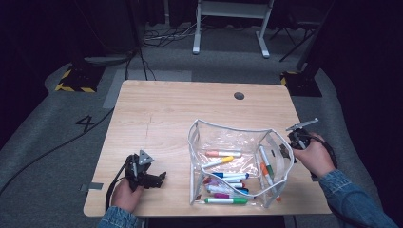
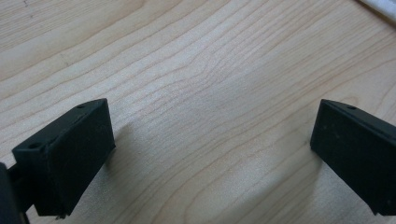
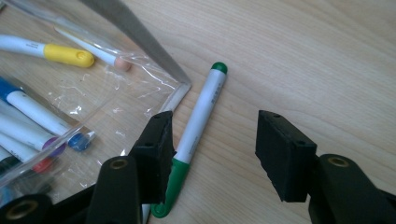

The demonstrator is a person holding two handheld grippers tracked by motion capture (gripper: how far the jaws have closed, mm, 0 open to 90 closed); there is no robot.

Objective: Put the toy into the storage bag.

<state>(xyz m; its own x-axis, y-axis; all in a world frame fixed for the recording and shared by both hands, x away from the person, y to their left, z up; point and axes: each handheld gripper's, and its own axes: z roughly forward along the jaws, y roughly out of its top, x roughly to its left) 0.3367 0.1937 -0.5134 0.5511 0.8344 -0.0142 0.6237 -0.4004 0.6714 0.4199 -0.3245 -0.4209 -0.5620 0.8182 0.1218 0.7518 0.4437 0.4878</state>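
Right gripper view puts the green marker (image 3: 201,115) right up front, lying flat on the wooden counter (image 3: 303,56) just outside the corner of the clear pouch (image 3: 140,70). Its white barrel runs up and away from the camera, green cap at the near end! The right gripper (image 3: 212,149) has its jaws standing well apart, nothing clamped: the left-hand jaw sits over the marker's cap end, maybe brushing it, though that contact is hard to call from this angle. The other jaw is out over bare wood. Inside the pouch, through the plastic, a yellow-capped marker (image 3: 46,50) and a blue-capped marker (image 3: 44,119) lie among several others. From the high view, the pouch (image 1: 237,166) stands open toward the near right of the counter (image 1: 166,109), with the right gripper (image 1: 297,137) at its far right side in the person's hand. Over on the near left, the left gripper (image 1: 159,176) rests low by the counter's edge, well apart from the pouch. Left gripper view shows its jaws spread wide over plain wood grain (image 2: 210,93), holding nothing.
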